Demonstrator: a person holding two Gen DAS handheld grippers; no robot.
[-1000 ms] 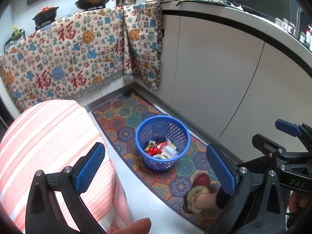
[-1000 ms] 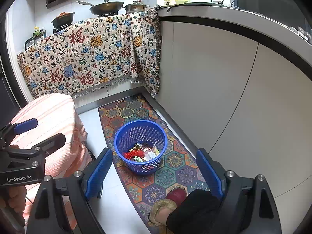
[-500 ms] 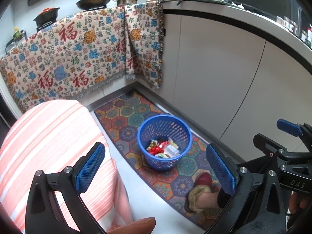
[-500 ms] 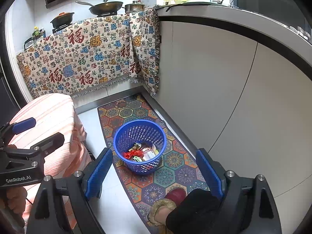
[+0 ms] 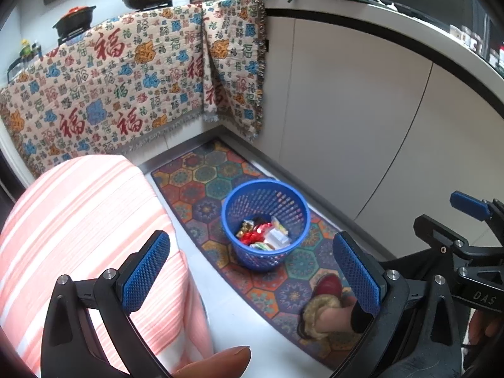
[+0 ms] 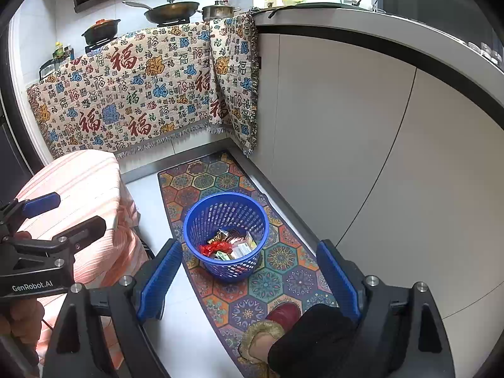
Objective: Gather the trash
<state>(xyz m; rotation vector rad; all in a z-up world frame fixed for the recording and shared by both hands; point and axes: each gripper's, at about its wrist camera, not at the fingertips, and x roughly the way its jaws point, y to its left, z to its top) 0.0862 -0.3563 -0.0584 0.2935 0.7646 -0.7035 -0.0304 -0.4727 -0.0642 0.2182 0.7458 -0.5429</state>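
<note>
Both the left gripper (image 5: 250,271) and the right gripper (image 6: 249,278) gaped empty above the blue basket (image 6: 192,220). Only the left view caught a thumb (image 5: 217,362); wrappers (image 6: 228,245) stayed indistinct.

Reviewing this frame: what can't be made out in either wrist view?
- Blue basket bottom, both views: wrappers pile up, lower ones covered; print too small.
- What lies under the striped cloth: covered.
- Person's foot in the red slipper: right view, dark trouser leg hides the rest.
- Pan contents: too far.
</note>
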